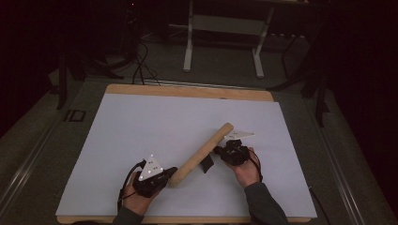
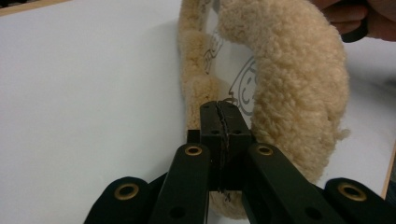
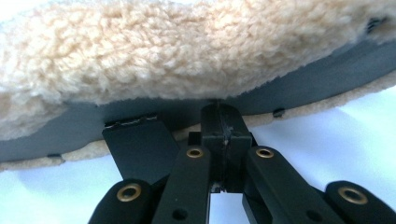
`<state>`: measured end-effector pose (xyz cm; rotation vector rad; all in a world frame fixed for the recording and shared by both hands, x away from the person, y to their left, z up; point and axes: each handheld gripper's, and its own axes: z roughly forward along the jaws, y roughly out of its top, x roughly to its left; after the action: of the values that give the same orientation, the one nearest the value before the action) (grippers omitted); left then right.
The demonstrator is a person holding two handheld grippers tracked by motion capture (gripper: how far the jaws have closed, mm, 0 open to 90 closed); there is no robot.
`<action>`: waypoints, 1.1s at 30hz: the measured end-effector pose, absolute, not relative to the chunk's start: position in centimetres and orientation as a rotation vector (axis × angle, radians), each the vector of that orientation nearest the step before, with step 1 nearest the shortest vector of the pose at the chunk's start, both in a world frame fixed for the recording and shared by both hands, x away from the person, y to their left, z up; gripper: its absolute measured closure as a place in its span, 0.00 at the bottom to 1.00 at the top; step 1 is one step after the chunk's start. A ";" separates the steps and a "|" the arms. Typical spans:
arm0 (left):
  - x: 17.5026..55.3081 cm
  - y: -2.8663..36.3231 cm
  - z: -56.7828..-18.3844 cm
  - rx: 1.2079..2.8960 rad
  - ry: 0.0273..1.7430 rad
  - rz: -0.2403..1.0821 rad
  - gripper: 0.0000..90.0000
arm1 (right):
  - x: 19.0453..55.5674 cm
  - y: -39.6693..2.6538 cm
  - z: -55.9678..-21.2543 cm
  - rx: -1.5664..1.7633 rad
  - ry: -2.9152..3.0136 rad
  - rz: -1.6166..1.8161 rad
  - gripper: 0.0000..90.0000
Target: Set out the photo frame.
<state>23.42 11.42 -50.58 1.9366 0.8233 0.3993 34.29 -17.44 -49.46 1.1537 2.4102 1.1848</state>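
Observation:
A long tan fleece cover [image 1: 202, 152] lies rolled up and slanted across the white board [image 1: 150, 122]. My left gripper [image 1: 171, 172] is at its near left end, jaws shut. In the left gripper view the closed tips [image 2: 219, 109] rest against the cover's printed white lining, with the fleece [image 2: 289, 84] curling over to the right. My right gripper [image 1: 217, 150] is at the cover's right side, also shut. Its tips [image 3: 218, 109] touch the edge of the grey lining under the fleece [image 3: 187, 51]. Whether either pair of jaws pinches fabric is hidden.
A black flap [image 1: 206, 165] [image 3: 137, 147] hangs from the cover beside the right gripper. The board has a wooden rim [image 1: 187, 91] at the far side. Beyond it are a dark floor, cables [image 1: 138, 65] and a white table frame [image 1: 225, 33].

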 end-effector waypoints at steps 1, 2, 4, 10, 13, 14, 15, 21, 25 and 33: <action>23.4 11.3 -50.6 1.941 0.819 0.398 1.00 | 34.4 -17.4 -49.5 1.150 2.411 1.183 1.00; 23.4 11.2 -50.6 1.941 0.817 0.396 1.00 | 34.4 -17.4 -49.4 1.152 2.413 1.179 1.00; 23.3 11.0 -50.6 1.944 0.807 0.396 1.00 | 34.5 -17.2 -49.4 1.148 2.414 1.175 1.00; 23.2 10.5 -50.7 1.949 0.790 0.385 1.00 | 34.8 -16.9 -49.5 1.151 2.420 1.172 1.00; 23.1 10.2 -50.7 1.949 0.783 0.376 1.00 | 34.9 -16.8 -49.5 1.152 2.423 1.169 1.00; 23.1 10.1 -50.7 1.950 0.780 0.374 1.00 | 35.0 -16.7 -49.5 1.151 2.423 1.168 1.00; 23.1 9.9 -50.8 1.950 0.776 0.374 1.00 | 35.0 -16.6 -49.5 1.151 2.423 1.167 1.00; 22.9 9.4 -50.8 1.960 0.757 0.369 1.00 | 35.2 -16.3 -49.4 1.150 2.432 1.160 1.00; 22.8 9.0 -50.8 1.964 0.745 0.360 1.00 | 35.4 -16.1 -49.5 1.148 2.437 1.156 1.00; 22.7 8.4 -50.9 1.969 0.728 0.353 1.00 | 35.6 -15.7 -49.4 1.142 2.444 1.154 1.00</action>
<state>22.74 8.37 -50.87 1.9689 0.7279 0.3531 35.57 -15.73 -49.44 1.1417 2.4438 1.1539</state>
